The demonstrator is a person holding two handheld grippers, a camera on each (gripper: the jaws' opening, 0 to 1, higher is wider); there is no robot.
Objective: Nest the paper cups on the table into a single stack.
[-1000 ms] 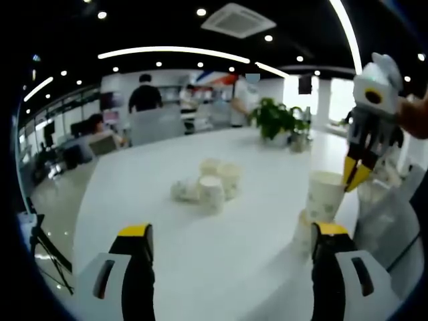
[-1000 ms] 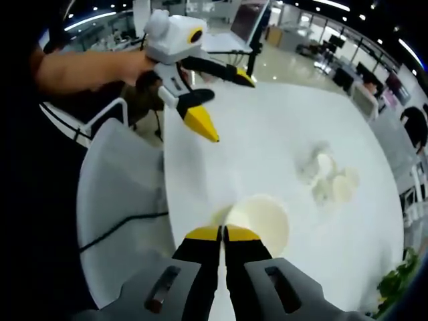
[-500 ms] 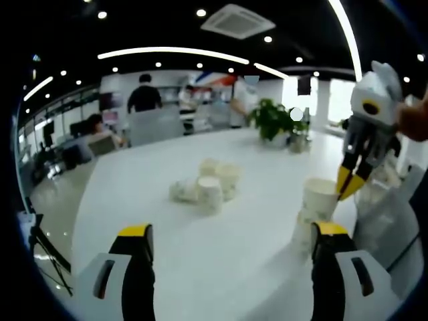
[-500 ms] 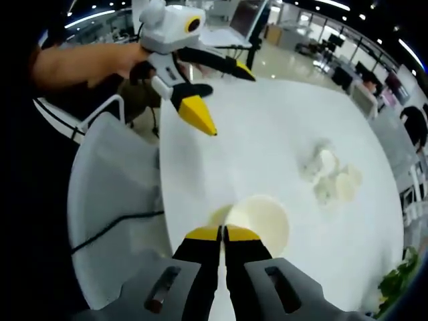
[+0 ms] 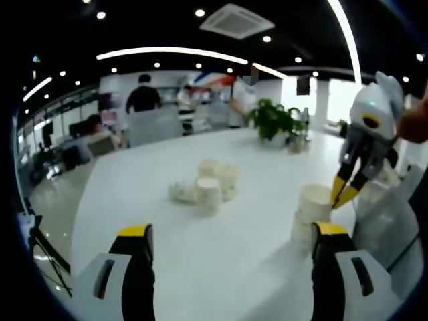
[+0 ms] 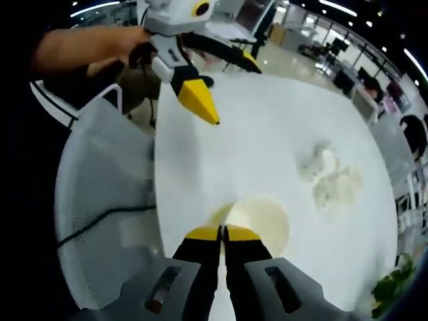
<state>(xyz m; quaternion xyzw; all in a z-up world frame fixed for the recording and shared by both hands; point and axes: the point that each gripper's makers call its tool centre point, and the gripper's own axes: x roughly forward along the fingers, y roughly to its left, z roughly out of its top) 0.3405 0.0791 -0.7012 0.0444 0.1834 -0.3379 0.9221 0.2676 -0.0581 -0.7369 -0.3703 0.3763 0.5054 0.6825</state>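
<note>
My right gripper (image 6: pixel 222 233) is shut on the rim of a white paper cup (image 6: pixel 262 221). In the left gripper view the same gripper (image 5: pixel 342 192) comes in from the right and holds that cup (image 5: pixel 314 199) sunk into another cup (image 5: pixel 302 233) standing on the white table (image 5: pixel 167 227). Several more paper cups (image 5: pixel 208 182) cluster at the table's middle, some upright and some tipped; the right gripper view shows this cluster (image 6: pixel 331 177) past the held cup. My left gripper (image 5: pixel 232 231) is open and holds nothing, near the table's front edge. It also hangs open above the table edge (image 6: pixel 237 97) in a person's hand.
A white mesh chair (image 6: pixel 100 200) stands against the table's near edge, and another chair back (image 5: pixel 394 227) is at the right. A potted plant (image 5: pixel 274 120) stands at the table's far end. People and desks are in the office beyond.
My right gripper has come down with the cup, pushing it deeper into the cup below, so the pair stands shorter. The left gripper has stayed open and hardly moved.
</note>
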